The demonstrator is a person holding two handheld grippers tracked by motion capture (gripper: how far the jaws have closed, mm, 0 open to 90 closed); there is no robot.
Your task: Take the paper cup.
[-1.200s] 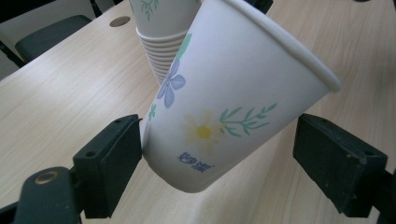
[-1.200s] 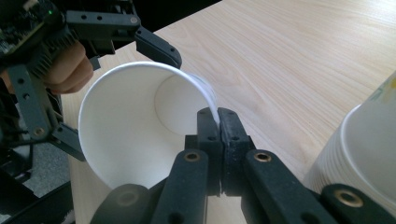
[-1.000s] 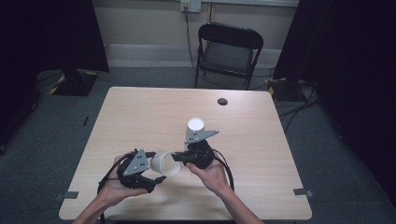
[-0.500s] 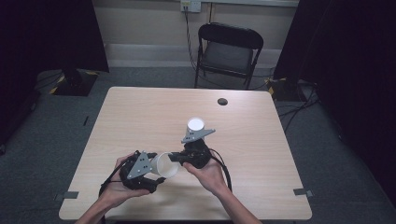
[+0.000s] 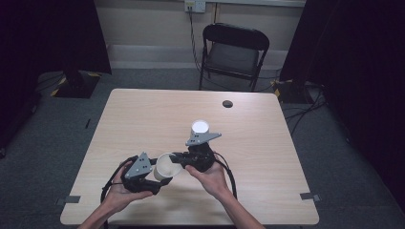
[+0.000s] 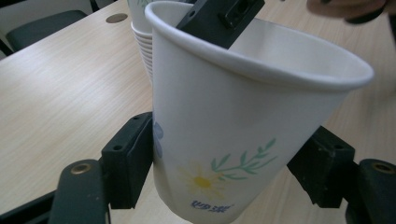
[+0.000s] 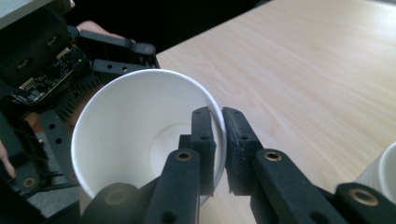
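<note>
Paper cup (image 6: 233, 121): white, thin-walled, printed with a daisy and green sprig; interior looks empty in the right gripper view. Judged very light, soft-walled and easily crushed or ovalled; the rolled rim is the stiffest part, and the outer paper looks smooth, so possibly slippery under light grip.

Position: held off the counter (image 5: 143, 119) between the two tools, near the counter's front edge in the high view.

Right gripper (image 7: 217, 140): jaws nearly closed, pinching the cup's rim, one jaw inside the wall and one outside. A rim pinch like this is judged secure against slipping but liable to crease the lip if tightened.

Left gripper (image 6: 224, 163): jaws set wide, one on either side of the cup's lower body. The near jaw touches or nearly touches the wall; contact on the far side cannot be told. A hold low on the body, close to the stiffer base, is judged the better place, with light pressure.

Axis: the cup's long axis is tipped well over, not upright. The mouth faces the right gripper and somewhat upward; the base points toward the left gripper's jaws.

Beyond the right gripper's jaws: a stack of cups (image 5: 200, 128) stands upright on the counter, well apart from the held cup.
</note>
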